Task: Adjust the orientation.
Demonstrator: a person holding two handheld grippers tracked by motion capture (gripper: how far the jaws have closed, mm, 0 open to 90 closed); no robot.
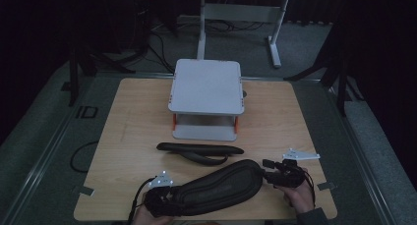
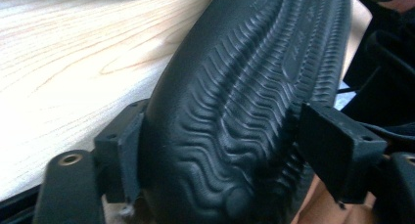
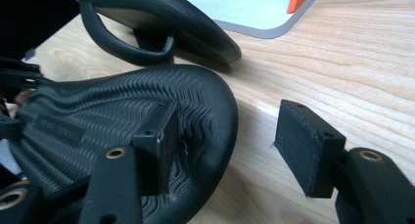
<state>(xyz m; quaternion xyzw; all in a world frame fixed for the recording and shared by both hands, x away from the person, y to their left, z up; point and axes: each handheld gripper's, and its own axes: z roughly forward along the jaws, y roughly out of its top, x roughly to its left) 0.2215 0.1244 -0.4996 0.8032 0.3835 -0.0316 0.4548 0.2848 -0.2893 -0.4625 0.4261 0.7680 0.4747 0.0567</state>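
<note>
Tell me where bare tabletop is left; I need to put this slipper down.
Free: the wooden table left of the white two-tier stand, and right of it. Crowded: the front, where the black ridged-sole slipper lies between both grippers, its mate just behind.

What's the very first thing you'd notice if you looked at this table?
The big black slipper lying sole-up at the near edge of the wooden table, its wavy tread facing up. The left claw straddles one end, and the right claw stands open at the other. Behind it lies a second black slipper, and farther back stands a grey two-level rack with orange posts.
</note>
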